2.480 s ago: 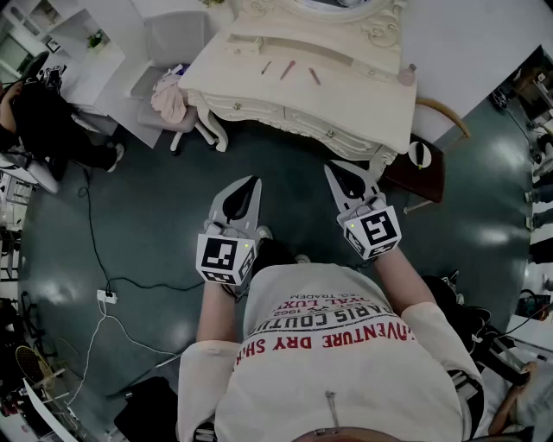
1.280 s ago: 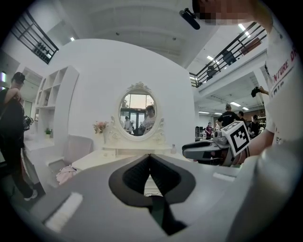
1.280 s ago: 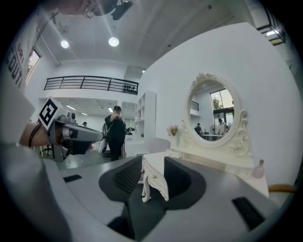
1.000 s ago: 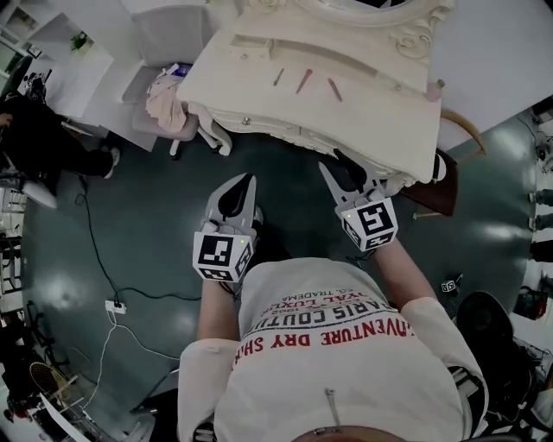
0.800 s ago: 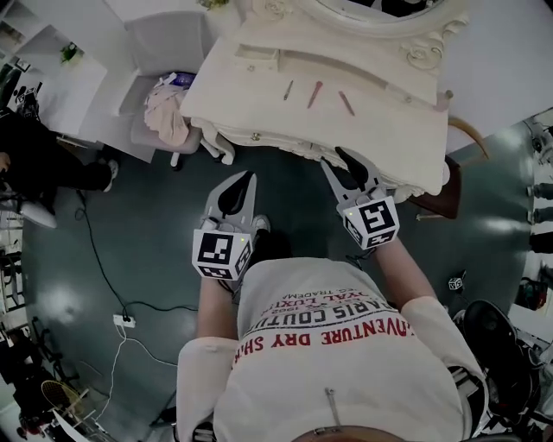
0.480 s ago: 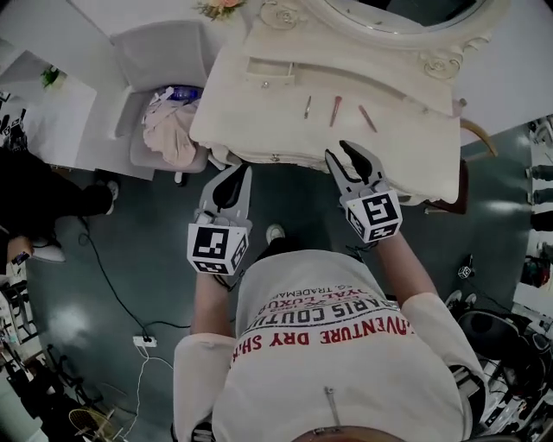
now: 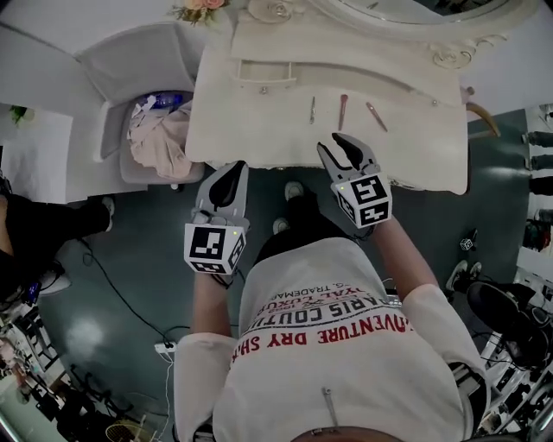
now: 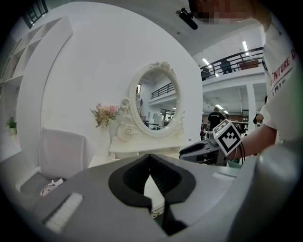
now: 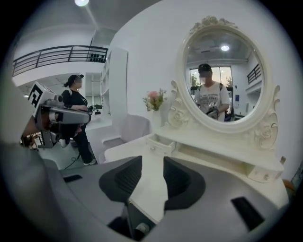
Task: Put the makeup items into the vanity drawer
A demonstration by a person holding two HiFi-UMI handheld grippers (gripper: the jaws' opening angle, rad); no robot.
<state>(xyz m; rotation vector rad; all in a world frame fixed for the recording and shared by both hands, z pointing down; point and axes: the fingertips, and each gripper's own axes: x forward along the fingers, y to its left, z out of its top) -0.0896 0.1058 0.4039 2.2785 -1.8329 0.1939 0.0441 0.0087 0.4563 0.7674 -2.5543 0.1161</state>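
Observation:
Three slim makeup items lie side by side on the cream vanity top (image 7: 259,129): a dark stick (image 7: 313,110), a reddish one (image 7: 343,105) and a pink one (image 7: 376,116). My right gripper (image 7: 341,142) hangs over the top's front edge just short of them, jaws open and empty (image 9: 152,163). My left gripper (image 7: 235,168) is over the floor by the vanity's front left part; its fingertips meet with nothing between them (image 8: 150,158). A small shut drawer (image 7: 259,71) sits at the back of the top.
A grey chair (image 7: 130,78) with pink cloth (image 7: 160,138) piled on its seat stands left of the vanity. An oval mirror (image 9: 220,78) rises behind the top, with flowers (image 7: 199,9) at its left. Cables (image 7: 130,293) run across the dark floor. A person (image 7: 34,233) is at the far left.
The vanity has come closer. Both grippers have advanced toward it, and the right one has gone from below the front edge to over the tabletop. Neither jaw pair has visibly changed.

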